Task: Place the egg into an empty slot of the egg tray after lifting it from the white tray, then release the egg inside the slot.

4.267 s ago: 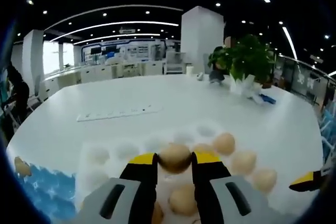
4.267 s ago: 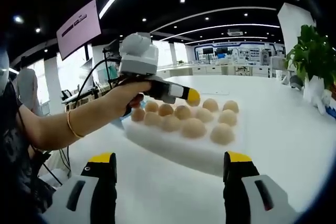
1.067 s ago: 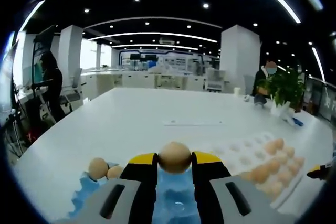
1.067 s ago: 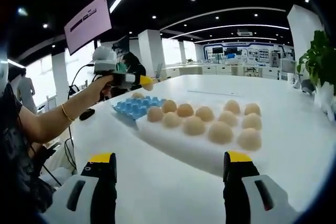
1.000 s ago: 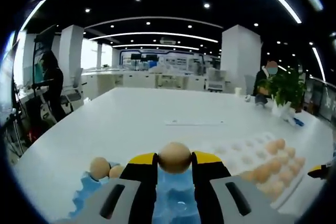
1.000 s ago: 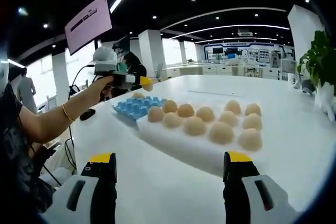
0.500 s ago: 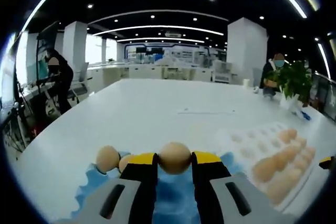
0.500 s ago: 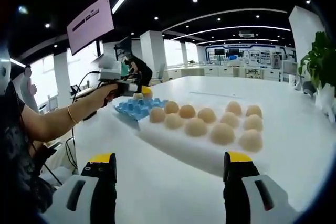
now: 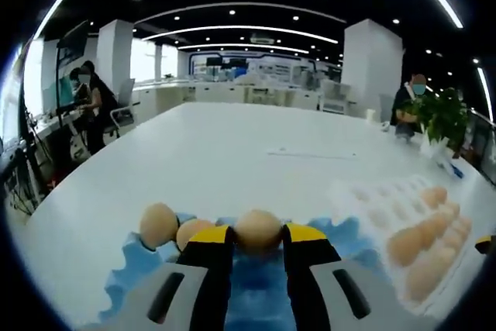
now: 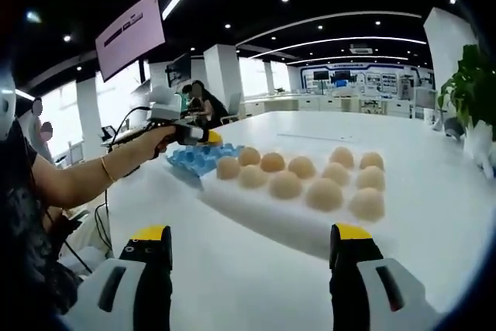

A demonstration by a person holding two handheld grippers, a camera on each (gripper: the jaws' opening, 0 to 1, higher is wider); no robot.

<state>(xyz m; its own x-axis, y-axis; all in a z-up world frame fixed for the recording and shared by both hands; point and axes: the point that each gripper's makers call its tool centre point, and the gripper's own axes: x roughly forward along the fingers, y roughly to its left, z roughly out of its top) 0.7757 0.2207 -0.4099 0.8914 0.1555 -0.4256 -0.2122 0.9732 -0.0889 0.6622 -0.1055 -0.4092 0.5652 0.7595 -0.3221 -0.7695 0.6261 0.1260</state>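
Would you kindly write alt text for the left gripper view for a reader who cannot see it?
The left gripper, with yellow-tipped fingers, holds a tan egg over a blue moulded egg tray where two more tan eggs sit. A white foam tray of eggs lies to the right on the white table.
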